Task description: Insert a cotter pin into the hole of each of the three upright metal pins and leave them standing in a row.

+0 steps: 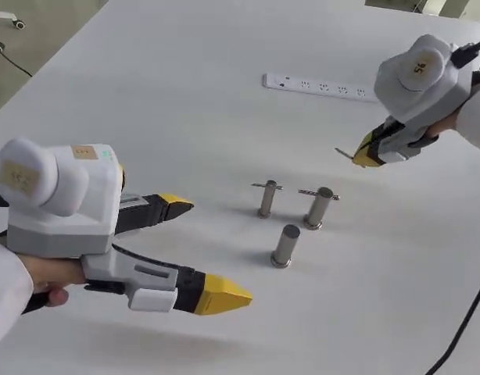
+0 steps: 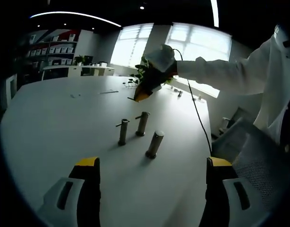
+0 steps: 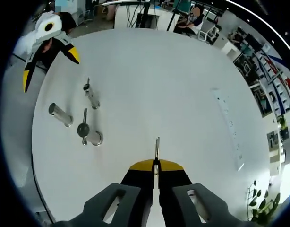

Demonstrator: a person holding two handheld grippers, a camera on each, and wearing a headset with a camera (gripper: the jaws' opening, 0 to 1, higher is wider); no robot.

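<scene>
Carrying a cotter pin (image 3: 157,146) clenched in the right hand-held gripper (image 3: 156,166), beyond the bare pin (image 1: 285,246) standing on the counter (image 1: 146,117), likely aiming for its hole. Holding the left hand-held gripper (image 2: 153,163) open just short of it, perhaps to steady. Working past two fitted pins (image 1: 267,199) behind it, a power strip (image 1: 318,86) well beyond.

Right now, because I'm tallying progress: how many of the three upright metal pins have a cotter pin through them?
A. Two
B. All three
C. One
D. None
A: one rear pin carries a cotter pin and the other rear pin carries another cotter pin. The front pin is bare, and the right hand-held gripper holds the third cotter pin.
</scene>
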